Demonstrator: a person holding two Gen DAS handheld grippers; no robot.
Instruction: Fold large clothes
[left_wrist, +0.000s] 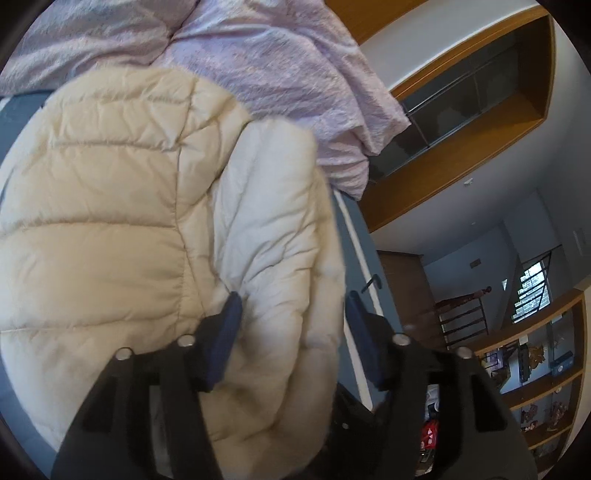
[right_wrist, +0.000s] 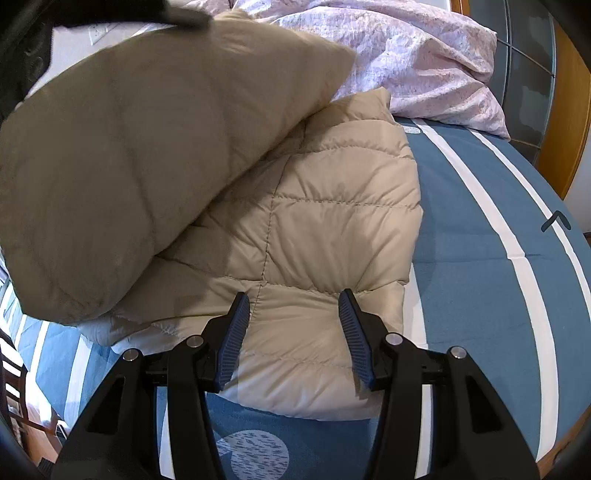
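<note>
Left gripper (left_wrist: 291, 306) first: its two blue-padded fingers (left_wrist: 229, 332) stand wide apart with a fat roll of the beige puffer jacket (left_wrist: 122, 206) bulging up between them, and whether they press on the cloth I cannot tell, since the picture is blurred there. From that camera the jacket fills most of the view, its paler lining side (left_wrist: 273, 206) turned up on the right, and a crumpled lilac duvet (left_wrist: 280, 70) lies beyond it. A strip of the blue bed sheet (left_wrist: 352, 240) with a white stripe shows along the jacket's right edge, and past the bed are wooden shelves (left_wrist: 554, 373) and a window (left_wrist: 533, 291). On the other side, the right gripper (right_wrist: 295, 310) hangs released just above the jacket's near hem, fingers (right_wrist: 236, 332) spread and holding nothing. From here the jacket (right_wrist: 332, 229) lies on the blue sheet (right_wrist: 472, 288) with its white stripes, while one big flap of it (right_wrist: 129, 166) is raised off the bed at the left and tilts over the flat part. The lilac duvet (right_wrist: 424, 55) is heaped at the far end, touching the jacket's top edge.
</note>
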